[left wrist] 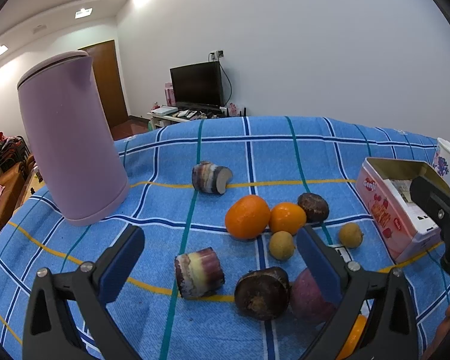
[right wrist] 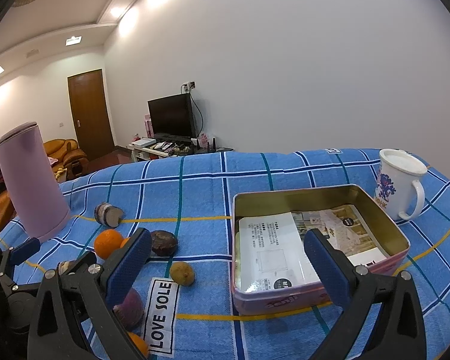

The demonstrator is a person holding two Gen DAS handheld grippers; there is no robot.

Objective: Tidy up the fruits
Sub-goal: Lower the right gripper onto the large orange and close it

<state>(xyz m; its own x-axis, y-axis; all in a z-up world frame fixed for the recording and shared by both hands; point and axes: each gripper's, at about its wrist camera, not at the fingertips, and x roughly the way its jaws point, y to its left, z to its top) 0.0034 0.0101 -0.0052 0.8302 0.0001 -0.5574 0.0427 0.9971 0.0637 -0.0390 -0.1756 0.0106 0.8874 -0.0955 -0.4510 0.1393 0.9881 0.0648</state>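
Fruits lie on the blue checked cloth [left wrist: 255,147]. In the left wrist view my left gripper [left wrist: 220,256] is open and empty, low over a sugarcane piece [left wrist: 199,273], a dark chestnut [left wrist: 262,292] and a purple fruit [left wrist: 310,295]. Beyond lie two oranges [left wrist: 247,216], two small yellow-brown fruits [left wrist: 281,245], a second chestnut [left wrist: 313,207] and another cane piece [left wrist: 211,177]. In the right wrist view my right gripper [right wrist: 228,259] is open and empty, in front of the pink tin box [right wrist: 384,265], which holds paper leaflets. A yellow-brown fruit [right wrist: 181,273] lies left of the tin.
A tall lilac kettle [left wrist: 72,150] stands at the left. A white mug [right wrist: 400,184] stands behind the tin at the right. A "LOVE SOLE" label [right wrist: 162,315] is sewn on the cloth. A TV, door and sofa stand beyond the table.
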